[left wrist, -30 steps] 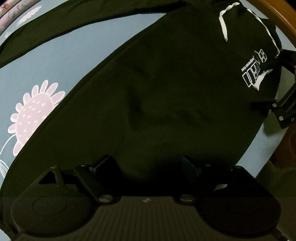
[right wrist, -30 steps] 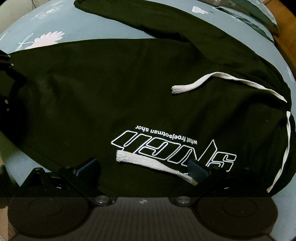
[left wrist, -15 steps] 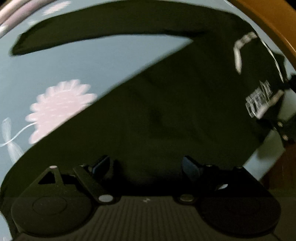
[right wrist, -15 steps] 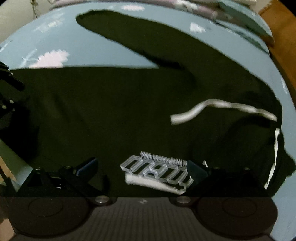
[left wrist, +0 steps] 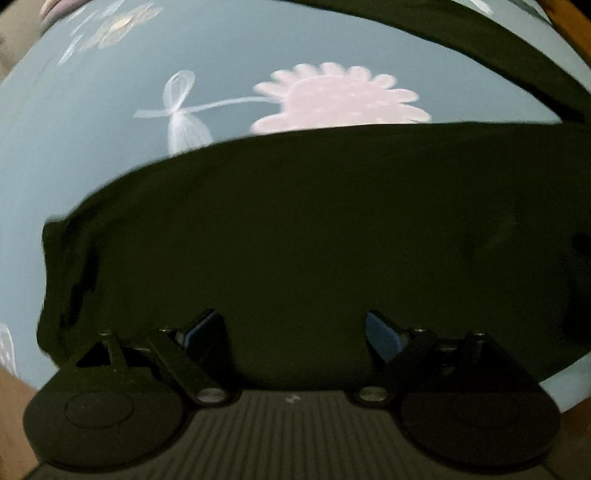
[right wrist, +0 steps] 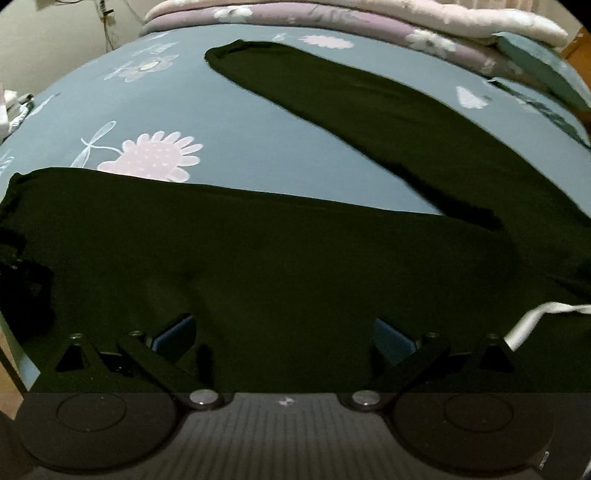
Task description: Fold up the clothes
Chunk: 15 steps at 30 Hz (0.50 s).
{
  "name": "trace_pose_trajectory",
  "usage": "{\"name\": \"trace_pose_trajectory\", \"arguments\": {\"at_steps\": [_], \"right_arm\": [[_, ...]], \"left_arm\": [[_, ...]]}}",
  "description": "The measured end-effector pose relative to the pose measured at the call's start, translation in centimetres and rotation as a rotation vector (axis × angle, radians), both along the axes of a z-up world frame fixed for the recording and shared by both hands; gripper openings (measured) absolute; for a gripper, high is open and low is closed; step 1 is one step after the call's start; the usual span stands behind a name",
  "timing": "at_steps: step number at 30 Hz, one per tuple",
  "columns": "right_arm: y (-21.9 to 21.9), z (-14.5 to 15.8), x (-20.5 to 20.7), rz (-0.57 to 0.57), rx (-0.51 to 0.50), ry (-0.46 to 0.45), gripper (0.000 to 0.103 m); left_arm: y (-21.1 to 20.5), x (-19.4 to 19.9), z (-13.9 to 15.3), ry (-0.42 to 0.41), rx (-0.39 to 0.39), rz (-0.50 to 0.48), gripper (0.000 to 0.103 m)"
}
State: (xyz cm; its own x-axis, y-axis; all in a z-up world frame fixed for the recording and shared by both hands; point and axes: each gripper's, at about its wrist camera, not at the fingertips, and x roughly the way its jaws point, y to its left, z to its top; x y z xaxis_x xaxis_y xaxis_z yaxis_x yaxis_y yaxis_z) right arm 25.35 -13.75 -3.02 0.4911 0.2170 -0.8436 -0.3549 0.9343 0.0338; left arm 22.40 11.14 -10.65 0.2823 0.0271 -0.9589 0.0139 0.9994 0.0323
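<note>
A pair of black trousers [right wrist: 295, 266] of soft, matte knit fabric lies flat on a bed covered by a blue sheet [right wrist: 258, 147] printed with pale pink flowers and white dragonfly outlines. One leg [right wrist: 351, 110] runs diagonally away toward the far side of the bed and ends in a rounded cuff; the other lies across the near foreground, its far edge straight and smooth. A flat white drawstring [right wrist: 535, 317] with a woven texture shows at the right edge of the right wrist view. Folded quilts [right wrist: 332, 18] in lilac and cream are stacked at the far end of the bed.

The left gripper [left wrist: 295, 332] hovers over the near trouser leg, its blue-padded fingers spread wide with nothing between them. In that view the fabric edge at the left is rumpled into a thick, bunched end [left wrist: 66, 280]. The right gripper [right wrist: 284, 336] is likewise spread wide over dark cloth and grips nothing.

Compared with one second ago, the white printed logo has passed out of both views, and only a short length of the drawstring remains visible. The left wrist view now faces the pink flower [left wrist: 340, 99] squarely, whereas before it sat at the left margin. The right wrist view now takes in the whole far leg and the quilts.
</note>
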Motion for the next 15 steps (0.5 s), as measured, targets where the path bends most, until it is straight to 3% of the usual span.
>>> {"name": "trace_pose_trajectory", "arguments": {"at_steps": [4,8,12,15], "right_arm": [[1.0,-1.8,1.1,-0.007,-0.058,0.016,0.103],[0.9,-0.9,1.3,-0.056,-0.065,0.01,0.103],[2.5,0.6,0.9,-0.004,-0.017,-0.012,0.103],[4.5,0.1,0.7,0.045,-0.016,0.001,0.103]], "left_arm": [[1.9,-0.9,-0.3,-0.022,0.012,0.011,0.091],[3.4,-0.6,0.5,-0.045,0.011,0.035,0.089],[4.4,0.0,1.7,-0.082,0.014,0.047,0.089],[4.5,1.3,1.9,-0.114,0.007,0.01,0.089]]}}
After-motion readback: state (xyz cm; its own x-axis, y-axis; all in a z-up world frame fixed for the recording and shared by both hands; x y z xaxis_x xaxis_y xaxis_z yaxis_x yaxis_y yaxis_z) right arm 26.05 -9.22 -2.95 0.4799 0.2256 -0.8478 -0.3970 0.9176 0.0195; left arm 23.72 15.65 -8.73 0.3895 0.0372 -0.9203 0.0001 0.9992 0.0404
